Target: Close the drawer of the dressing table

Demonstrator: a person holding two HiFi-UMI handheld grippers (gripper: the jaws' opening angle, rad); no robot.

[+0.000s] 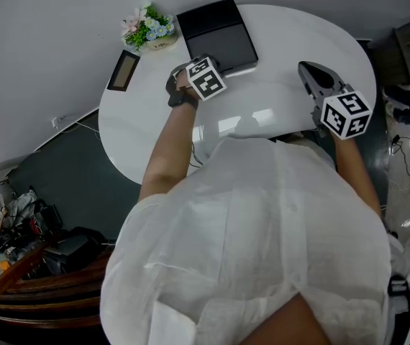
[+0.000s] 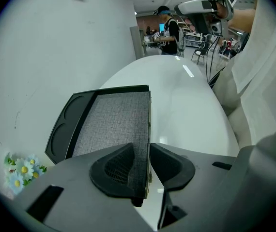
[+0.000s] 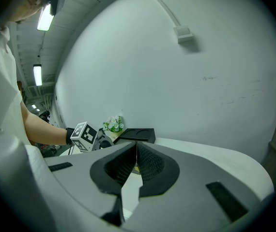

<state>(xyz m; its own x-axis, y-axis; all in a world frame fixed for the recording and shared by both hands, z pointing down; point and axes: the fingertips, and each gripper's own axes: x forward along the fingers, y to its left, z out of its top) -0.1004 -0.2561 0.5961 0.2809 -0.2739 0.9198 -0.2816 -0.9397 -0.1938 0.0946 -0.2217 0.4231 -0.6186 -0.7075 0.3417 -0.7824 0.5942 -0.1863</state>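
A flat black drawer tray [image 1: 216, 33] with a grey fabric lining [image 2: 114, 124] lies at the far side of the white oval table [image 1: 291, 42]. My left gripper [image 1: 194, 65] points steeply down at the tray's near right edge. In the left gripper view the thin edge wall stands between the two pads, and the left gripper [image 2: 145, 154] is shut on it. My right gripper [image 1: 307, 69] hovers over the right part of the table. The right gripper [image 3: 136, 150] has its pads together with nothing between them. The tray [image 3: 137, 134] shows beyond it.
A small bunch of flowers [image 1: 149, 27] stands at the table's back left, next to a dark flat rectangle [image 1: 124, 70]. A plain wall runs behind the table. Cables and clutter [image 1: 18, 221] lie on the floor to the left.
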